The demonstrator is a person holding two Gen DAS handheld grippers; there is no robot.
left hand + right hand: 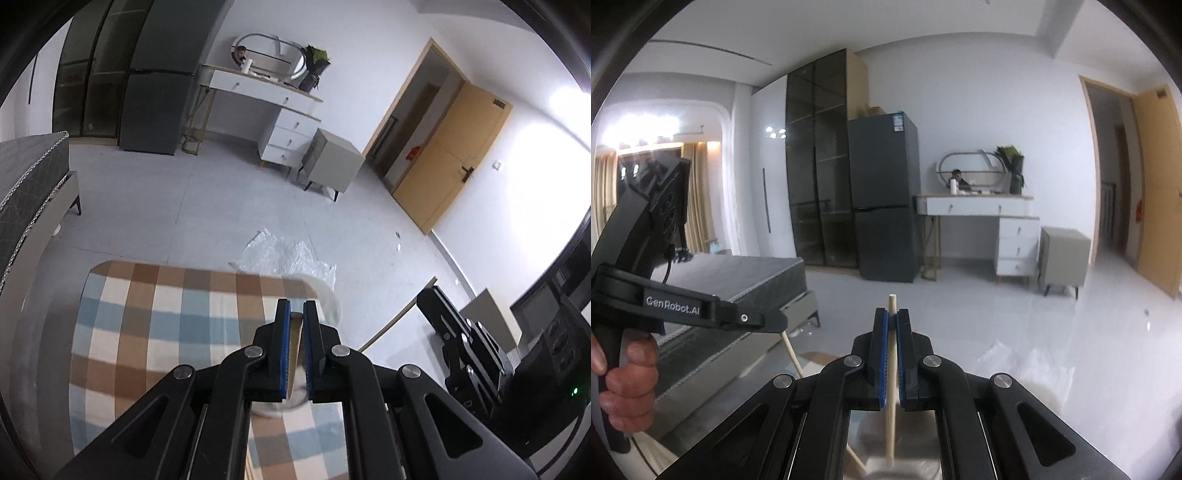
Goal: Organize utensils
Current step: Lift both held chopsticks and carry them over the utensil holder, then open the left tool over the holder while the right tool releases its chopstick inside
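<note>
Above the checked brown-and-blue tablecloth (pixel 155 332): left gripper (pixel 296 314) clamps a pale wooden utensil handle (pixel 295 354); right gripper (pixel 892 325) clamps a wooden chopstick (pixel 892 354). Keep both grips firm; lower sticks upright.

I see a table (pixel 55 332) with a grey rim, covered by 1 checked cloth (pixel 166 332) in brown, blue and white. A pale round dish (pixel 330 299) rests at the cloth's far edge.
</note>
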